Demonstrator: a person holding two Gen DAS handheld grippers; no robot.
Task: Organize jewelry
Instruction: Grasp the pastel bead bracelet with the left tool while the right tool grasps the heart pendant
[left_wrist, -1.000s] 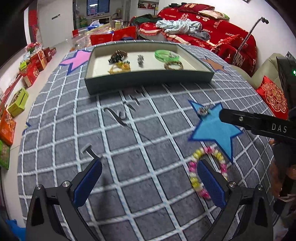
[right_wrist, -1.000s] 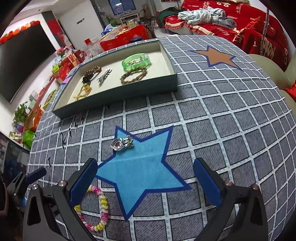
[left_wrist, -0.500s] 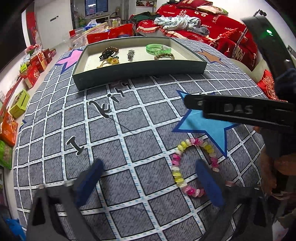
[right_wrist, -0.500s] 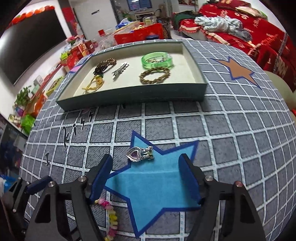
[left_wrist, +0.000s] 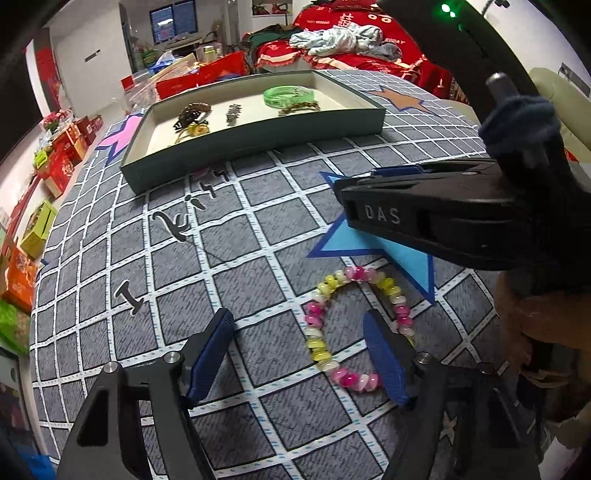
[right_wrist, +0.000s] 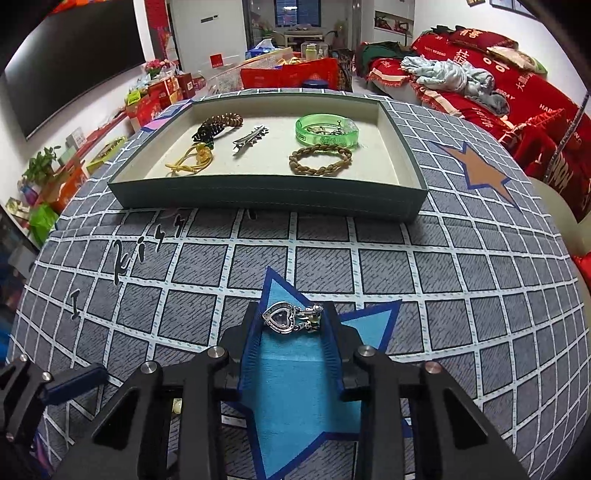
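Observation:
A pink, yellow and white bead bracelet (left_wrist: 316, 341) lies on the grey checked cloth. My left gripper (left_wrist: 297, 317) hovers over it with its jaws closing. The bracelet's left strand sits between the pads, untouched, and the right fingertip is inside the loop. On the blue star (right_wrist: 295, 373) lies a silver heart pendant (right_wrist: 282, 319). My right gripper (right_wrist: 293, 310) is closing on it and both pads meet its ends. From the left wrist view that gripper's black finger (left_wrist: 384, 216) crosses above the star. The grey-green tray (right_wrist: 269, 192) holds several pieces.
In the tray lie a green bangle (right_wrist: 327, 129), a braided brown bracelet (right_wrist: 319, 160), a silver clip (right_wrist: 251, 136) and a yellow hair tie (right_wrist: 192, 160). Boxes (left_wrist: 33, 229) line the floor on the left. A red-covered sofa (right_wrist: 517, 92) stands behind.
The right jaws have narrowed from wide apart until they touch the heart pendant. The left gripper has slid over the bead bracelet and its jaws have narrowed a little.

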